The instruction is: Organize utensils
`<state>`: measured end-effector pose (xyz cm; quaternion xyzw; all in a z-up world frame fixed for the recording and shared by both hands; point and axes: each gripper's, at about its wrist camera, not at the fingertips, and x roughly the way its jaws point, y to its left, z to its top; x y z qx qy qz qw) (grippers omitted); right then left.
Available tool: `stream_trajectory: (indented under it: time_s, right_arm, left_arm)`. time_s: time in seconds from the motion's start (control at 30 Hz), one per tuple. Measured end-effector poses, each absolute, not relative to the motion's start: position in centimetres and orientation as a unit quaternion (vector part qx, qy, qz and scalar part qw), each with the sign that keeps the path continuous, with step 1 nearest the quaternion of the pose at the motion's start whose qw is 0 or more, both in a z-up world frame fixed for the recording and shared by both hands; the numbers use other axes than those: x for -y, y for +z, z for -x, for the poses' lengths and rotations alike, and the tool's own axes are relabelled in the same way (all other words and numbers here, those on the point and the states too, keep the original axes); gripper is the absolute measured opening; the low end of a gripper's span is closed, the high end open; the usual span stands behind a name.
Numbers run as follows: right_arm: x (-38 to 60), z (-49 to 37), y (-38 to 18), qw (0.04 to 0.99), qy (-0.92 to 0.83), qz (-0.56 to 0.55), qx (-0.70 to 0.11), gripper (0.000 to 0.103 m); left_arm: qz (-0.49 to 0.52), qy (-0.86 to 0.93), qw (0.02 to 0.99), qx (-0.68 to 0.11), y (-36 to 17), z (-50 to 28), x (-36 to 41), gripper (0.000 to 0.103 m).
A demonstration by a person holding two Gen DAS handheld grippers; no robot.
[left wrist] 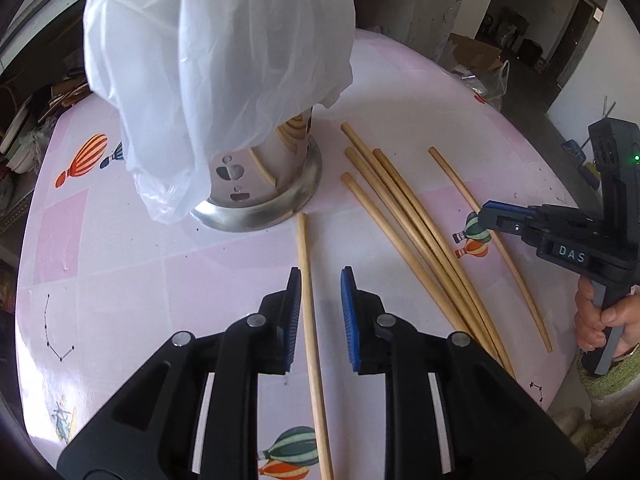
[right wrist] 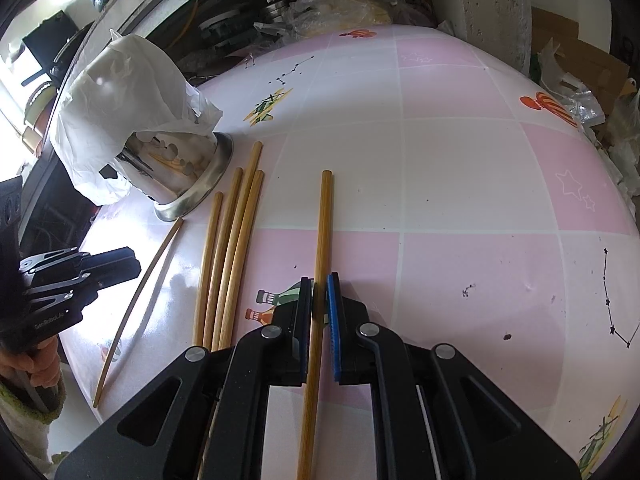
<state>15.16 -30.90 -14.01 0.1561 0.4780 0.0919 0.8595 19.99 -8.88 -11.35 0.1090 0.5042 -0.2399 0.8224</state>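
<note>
A steel utensil holder (left wrist: 260, 176) (right wrist: 180, 176) stands on the pink table (left wrist: 120, 260), half covered by a white plastic bag (left wrist: 220, 52). Chopstick ends show inside it. One wooden chopstick (left wrist: 305, 248) lies flat between the jaws of my left gripper (left wrist: 321, 276), close to the left pad; the pads do not press on it, so the gripper is open. Several more chopsticks (left wrist: 400, 208) (right wrist: 228, 248) lie side by side to the right. My right gripper (right wrist: 319, 280) (left wrist: 486, 216) is shut on a separate chopstick (right wrist: 322, 220) lying on the table.
A hand (left wrist: 600, 316) holds the right gripper's handle at the table's right edge. A concrete pillar (left wrist: 432, 8), cardboard boxes (left wrist: 476, 52) and plastic bags (right wrist: 340, 4) crowd the space behind the table. The table's rim curves close on the left.
</note>
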Motion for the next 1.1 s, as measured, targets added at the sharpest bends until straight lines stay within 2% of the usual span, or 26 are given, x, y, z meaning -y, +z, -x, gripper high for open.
stream_trajectory:
  time_s: [0.43, 0.6, 1.1]
  right_arm:
    - [30.9, -15.2, -14.0, 0.859, 0.093, -0.156, -0.478, 0.008]
    - [30.9, -15.2, -14.0, 0.859, 0.094, -0.157, -0.478, 0.008]
    - [31.0, -15.2, -14.0, 0.859, 0.094, -0.157, -0.479, 0.008]
  left_arm:
    - [-0.154, -0.219, 0.813, -0.517, -12.7, -22.8, 10.7, 0.017]
    - [-0.152, -0.209, 0.810, -0.527, -13.3, -23.1, 11.1, 0.007]
    - [-0.134, -0.199, 0.825, -0.511, -12.8, -22.1, 9.5, 0.005]
